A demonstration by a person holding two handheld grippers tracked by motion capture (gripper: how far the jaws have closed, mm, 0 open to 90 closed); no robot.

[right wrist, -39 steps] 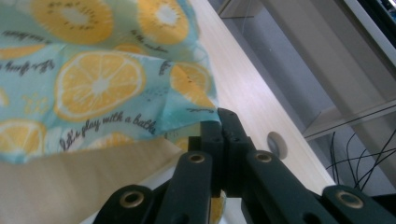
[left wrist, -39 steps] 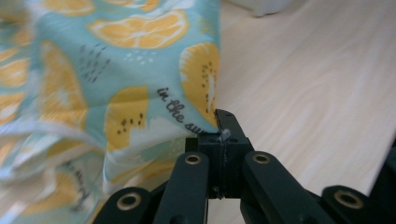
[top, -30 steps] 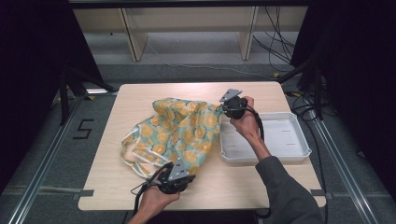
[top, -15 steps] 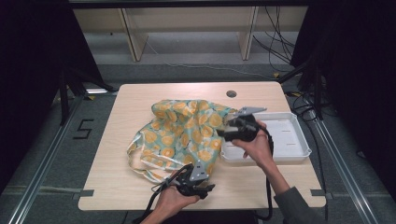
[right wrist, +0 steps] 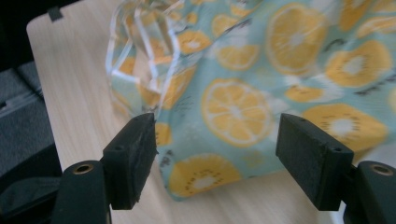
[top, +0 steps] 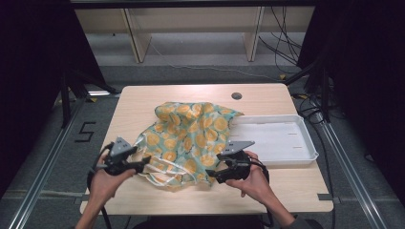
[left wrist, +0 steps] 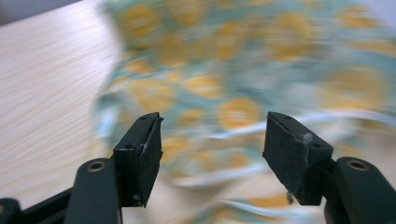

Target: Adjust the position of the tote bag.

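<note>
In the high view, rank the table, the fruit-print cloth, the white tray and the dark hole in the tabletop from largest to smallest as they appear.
1. table
2. fruit-print cloth
3. white tray, somewhat smaller than the cloth
4. dark hole

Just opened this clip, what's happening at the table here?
A person works at a wooden table with a handheld gripper in each hand. A crumpled fruit-print cloth bag lies in the middle, its far right corner lapping onto a white tray. The left gripper sits at the bag's near left edge by the white straps, the right gripper at its near right corner. Both have open jaws and hold nothing.
</note>
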